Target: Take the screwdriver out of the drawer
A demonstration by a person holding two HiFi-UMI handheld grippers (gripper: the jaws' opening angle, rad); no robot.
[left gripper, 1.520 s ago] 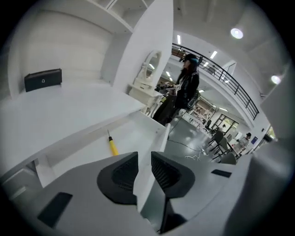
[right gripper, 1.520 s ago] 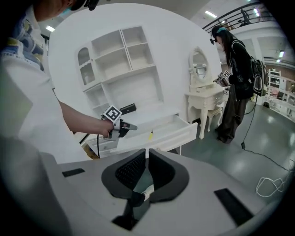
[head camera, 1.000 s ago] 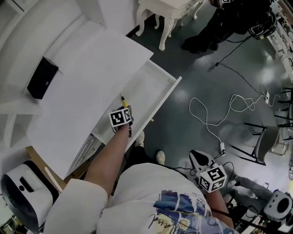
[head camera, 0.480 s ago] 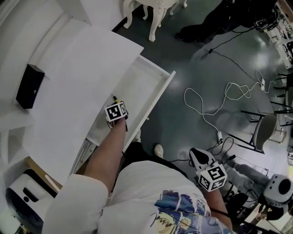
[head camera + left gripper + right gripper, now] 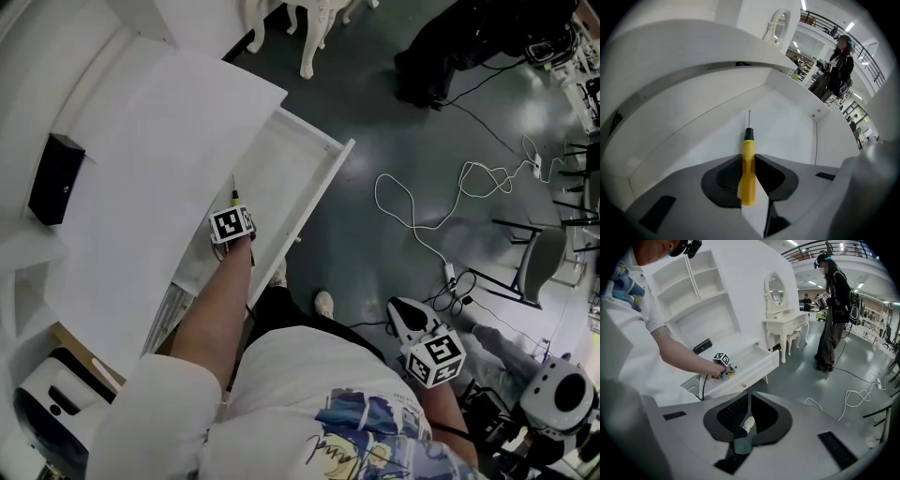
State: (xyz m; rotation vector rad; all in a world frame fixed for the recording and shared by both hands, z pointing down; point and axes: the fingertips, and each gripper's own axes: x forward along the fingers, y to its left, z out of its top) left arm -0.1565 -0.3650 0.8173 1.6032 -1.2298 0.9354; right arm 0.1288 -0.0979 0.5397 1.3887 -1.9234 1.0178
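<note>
Head view: I look steeply down from above onto desk (image 5: 150, 159), open drawer (image 5: 281, 178), floor (image 5: 422, 122). Left gripper view: I sit very near, inside the drawer, facing along the screwdriver (image 5: 747, 161) toward the far corner. Right gripper view: low, well off, facing the drawer's front. All three views share the drawer.

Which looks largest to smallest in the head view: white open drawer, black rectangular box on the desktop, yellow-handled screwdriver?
1. white open drawer
2. black rectangular box
3. yellow-handled screwdriver, smallest, though only part of it shows

No text can be read; the cursive print on the shirt (image 5: 309, 370) is cut off.
</note>
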